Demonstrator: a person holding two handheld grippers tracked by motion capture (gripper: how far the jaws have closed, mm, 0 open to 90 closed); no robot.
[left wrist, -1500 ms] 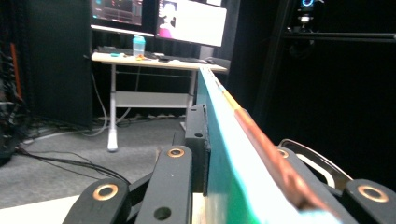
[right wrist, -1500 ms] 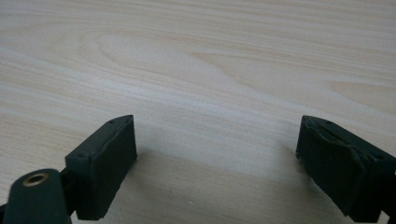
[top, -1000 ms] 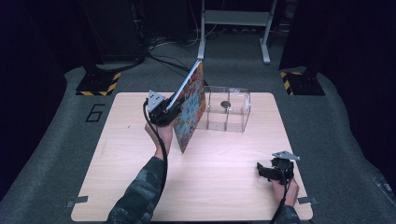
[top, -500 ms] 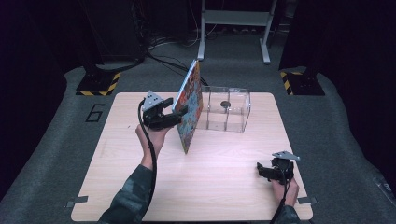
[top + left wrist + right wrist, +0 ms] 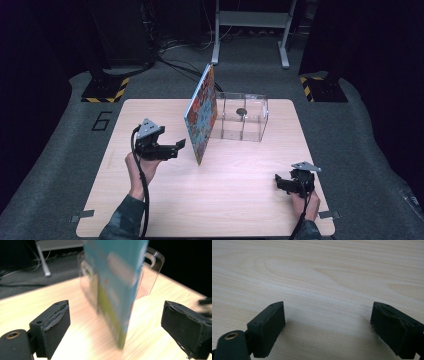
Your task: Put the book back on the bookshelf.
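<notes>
We see our left tool (image 5: 176, 145), jaws just opened wide, holding nothing, beside the thin colourful rectangular book (image 5: 201, 117) leaning on the clear plastic box (image 5: 242, 125).

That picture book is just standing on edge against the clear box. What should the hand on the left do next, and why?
Probably draw the left gripper a little further back. Its jaws have just been opening, nothing is between them, and the book stands tilted on its edge, leaning against the clear box. The open jaws sit close beside it, so a nudge could tip it over.

A dark lab: taped stands (image 5: 105, 90), floor cables (image 5: 175, 52).
</notes>
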